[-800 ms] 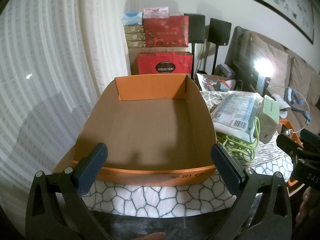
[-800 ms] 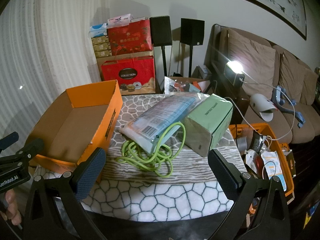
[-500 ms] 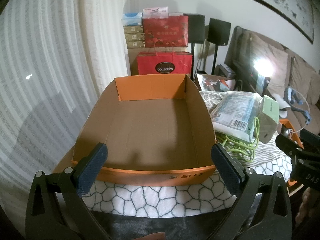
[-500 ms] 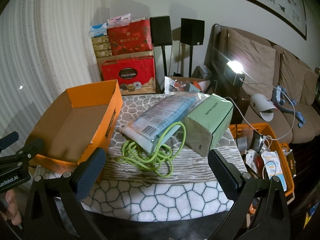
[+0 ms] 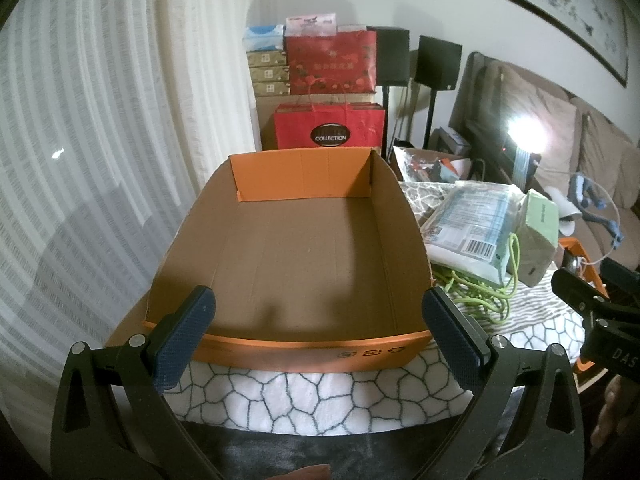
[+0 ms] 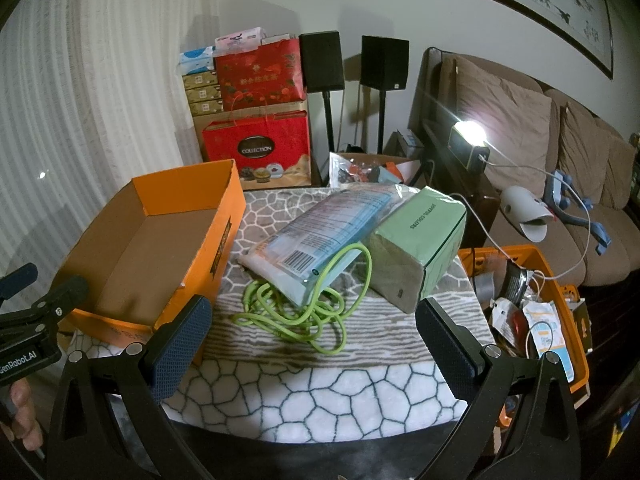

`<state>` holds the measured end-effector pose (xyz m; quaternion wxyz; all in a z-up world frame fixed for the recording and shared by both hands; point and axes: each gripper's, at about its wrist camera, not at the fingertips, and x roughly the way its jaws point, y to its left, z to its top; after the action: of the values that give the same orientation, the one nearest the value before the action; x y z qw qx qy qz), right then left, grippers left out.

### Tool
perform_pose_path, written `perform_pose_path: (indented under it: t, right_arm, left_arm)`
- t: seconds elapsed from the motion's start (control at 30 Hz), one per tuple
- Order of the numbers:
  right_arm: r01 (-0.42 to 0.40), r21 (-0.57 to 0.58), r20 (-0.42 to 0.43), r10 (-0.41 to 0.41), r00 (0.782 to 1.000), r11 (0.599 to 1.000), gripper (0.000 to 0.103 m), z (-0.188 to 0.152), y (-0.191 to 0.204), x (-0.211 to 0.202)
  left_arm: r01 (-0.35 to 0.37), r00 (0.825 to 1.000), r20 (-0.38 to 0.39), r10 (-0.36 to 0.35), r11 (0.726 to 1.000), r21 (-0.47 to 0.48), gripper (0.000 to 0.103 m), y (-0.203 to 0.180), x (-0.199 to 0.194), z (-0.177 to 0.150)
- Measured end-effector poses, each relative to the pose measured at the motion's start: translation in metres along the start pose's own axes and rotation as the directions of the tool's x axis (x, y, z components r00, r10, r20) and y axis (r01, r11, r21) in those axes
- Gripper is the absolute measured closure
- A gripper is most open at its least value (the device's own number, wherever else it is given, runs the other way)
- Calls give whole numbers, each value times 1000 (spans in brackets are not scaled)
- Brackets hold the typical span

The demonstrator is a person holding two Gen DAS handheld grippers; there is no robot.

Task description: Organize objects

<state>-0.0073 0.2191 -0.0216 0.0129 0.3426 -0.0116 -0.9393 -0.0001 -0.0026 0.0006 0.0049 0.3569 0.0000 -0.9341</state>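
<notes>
An empty orange cardboard box (image 5: 304, 268) (image 6: 160, 248) sits on the left of a blanket-covered table (image 6: 320, 396). To its right lie a clear plastic packet with a barcode (image 6: 320, 236) (image 5: 468, 224), a pale green tissue pack (image 6: 420, 240) (image 5: 538, 228) and a coiled lime-green cable (image 6: 304, 312) (image 5: 480, 296). My left gripper (image 5: 316, 328) is open and empty at the box's near wall. My right gripper (image 6: 312, 340) is open and empty, just in front of the cable.
An orange crate (image 6: 532, 320) full of clutter stands right of the table. Red gift bags and stacked boxes (image 6: 256, 120), two black speakers (image 6: 352, 64), a sofa (image 6: 540, 140) and a bright lamp (image 6: 470, 136) lie behind. A white curtain (image 5: 100, 140) hangs at left.
</notes>
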Motion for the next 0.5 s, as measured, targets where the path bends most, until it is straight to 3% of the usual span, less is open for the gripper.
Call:
perform_pose_path:
  t: [0.5]
  right_arm:
    - [-4, 3, -4, 4, 1000, 1000, 0, -3, 2, 4]
  left_arm:
    - [6, 1000, -6, -6, 1000, 4, 0, 2, 6, -2]
